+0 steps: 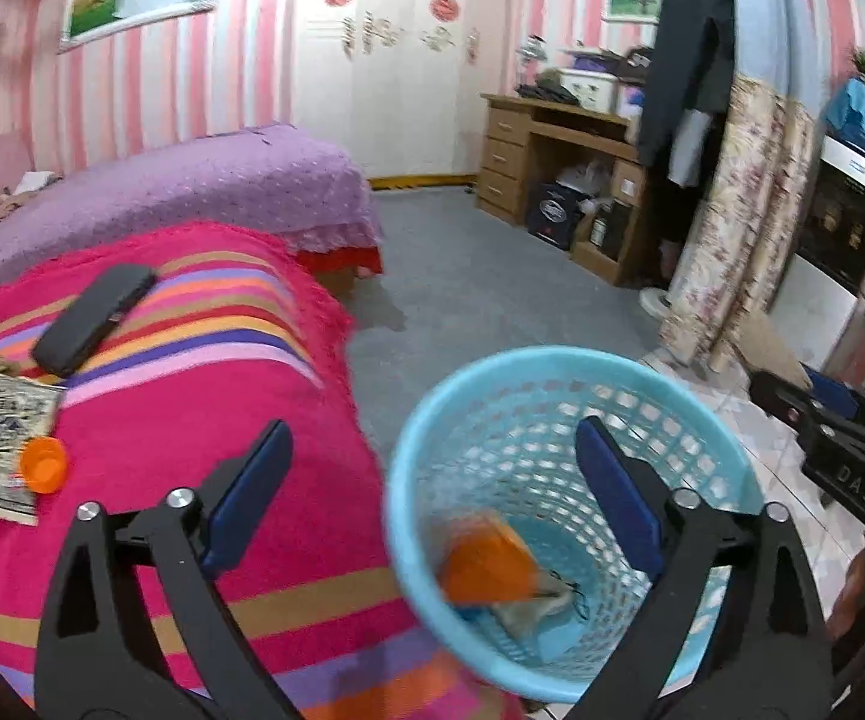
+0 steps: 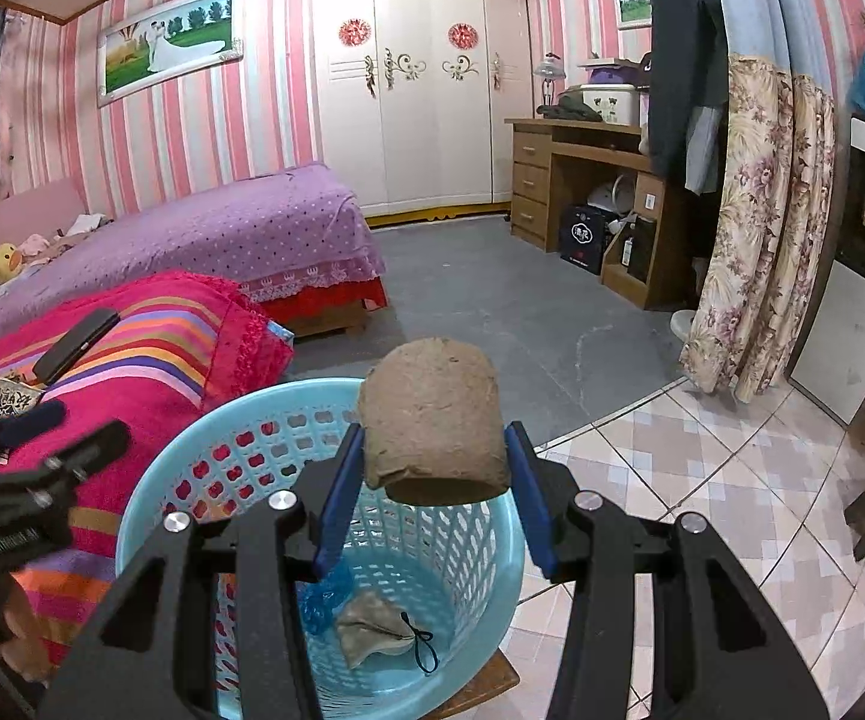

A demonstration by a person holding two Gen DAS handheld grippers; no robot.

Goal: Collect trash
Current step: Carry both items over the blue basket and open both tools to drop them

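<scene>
My left gripper (image 1: 432,426) stands open over a light blue plastic basket (image 1: 552,360), with nothing between its blue pads. Below it, inside the basket, a blurred orange piece (image 1: 486,564) lies over a grey pouch. My right gripper (image 2: 435,429) is shut on a brown cardboard roll (image 2: 432,420), held above the basket's (image 2: 192,450) far rim. The grey pouch (image 2: 372,630) and a crumpled blue wrapper (image 2: 324,594) lie on the basket's bottom. An orange cap (image 1: 43,463) and a printed packet (image 1: 3,450) rest on the striped pink blanket (image 1: 192,420) to the left.
A black case (image 1: 93,318) lies on the blanket. Behind it is a purple bed (image 2: 240,228). A wooden desk (image 2: 582,180), a floral curtain (image 2: 756,228) and a white wardrobe (image 2: 420,78) line the far side. Grey carpet and tiled floor (image 2: 702,480) surround the basket.
</scene>
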